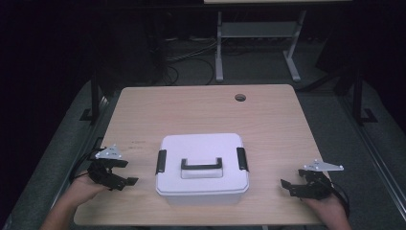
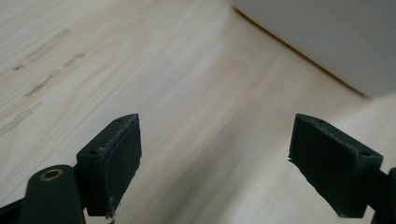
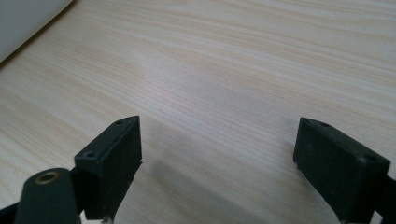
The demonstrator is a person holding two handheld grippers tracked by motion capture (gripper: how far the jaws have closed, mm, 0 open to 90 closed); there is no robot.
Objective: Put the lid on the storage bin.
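A white lidded plastic box [image 1: 202,167] with a black carry handle [image 1: 201,166] and two black side latches stands near the front middle of the wooden table [image 1: 201,108]. My left gripper [image 1: 128,181] rests low on the table to the box's left, open, nothing between its jaws. In the left gripper view the open left gripper [image 2: 215,163] faces bare wood, with the box's white wall [image 2: 327,37] at the upper right. My right gripper [image 1: 286,186] sits to the box's right, also open and empty. The right gripper view shows the right gripper [image 3: 217,161] over wood and a corner of the box [image 3: 23,18].
A round cable hole [image 1: 240,97] is at the table's far right. Behind the table stands a white metal desk frame [image 1: 253,43] with cables on the dark floor. Bare wood lies on both sides of the box and behind it.
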